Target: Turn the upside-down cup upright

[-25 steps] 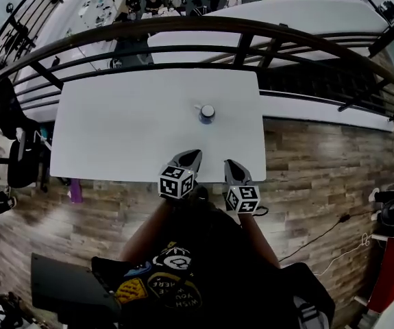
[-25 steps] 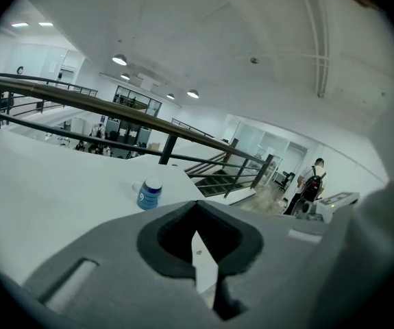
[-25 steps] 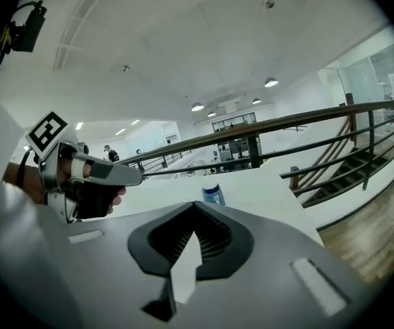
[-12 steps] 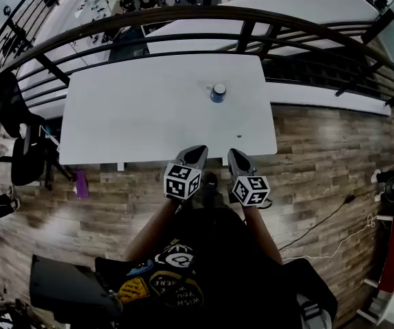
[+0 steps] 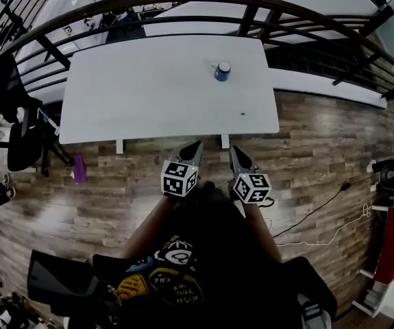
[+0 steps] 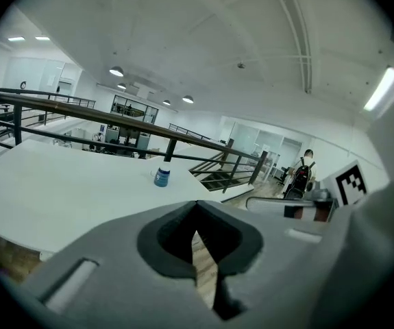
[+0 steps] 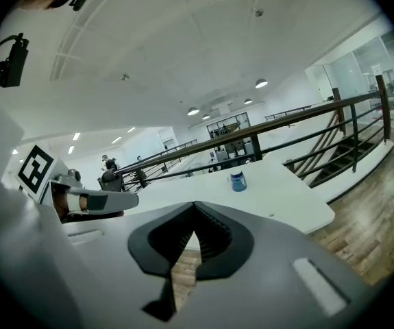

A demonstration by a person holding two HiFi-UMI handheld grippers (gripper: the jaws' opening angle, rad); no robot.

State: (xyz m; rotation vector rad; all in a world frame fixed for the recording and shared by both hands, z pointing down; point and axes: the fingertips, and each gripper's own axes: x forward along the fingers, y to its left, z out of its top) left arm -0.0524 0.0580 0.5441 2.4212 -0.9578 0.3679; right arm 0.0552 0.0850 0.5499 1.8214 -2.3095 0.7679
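A small blue cup (image 5: 223, 70) with a white top end stands on the white table (image 5: 149, 94), near its far right side. It also shows as a small blue cup (image 6: 162, 177) in the left gripper view and as the same cup (image 7: 238, 181) in the right gripper view. Both grippers hang over the wooden floor, short of the table's near edge and far from the cup. My left gripper (image 5: 195, 144) is shut with nothing in it, its jaws meeting (image 6: 197, 204). The right gripper (image 5: 234, 149) is shut and empty too (image 7: 195, 205).
A dark curved railing (image 5: 183, 2) runs behind the table. A black chair (image 5: 18, 142) stands at the table's left end, with a purple object (image 5: 79, 168) on the floor near it. Cables (image 5: 320, 218) lie on the floor at right. A person with a backpack (image 6: 299, 177) stands far off.
Both grippers have drawn back from the table's near edge and now hang over the floor. The table and cup sit farther away and higher in the head view.
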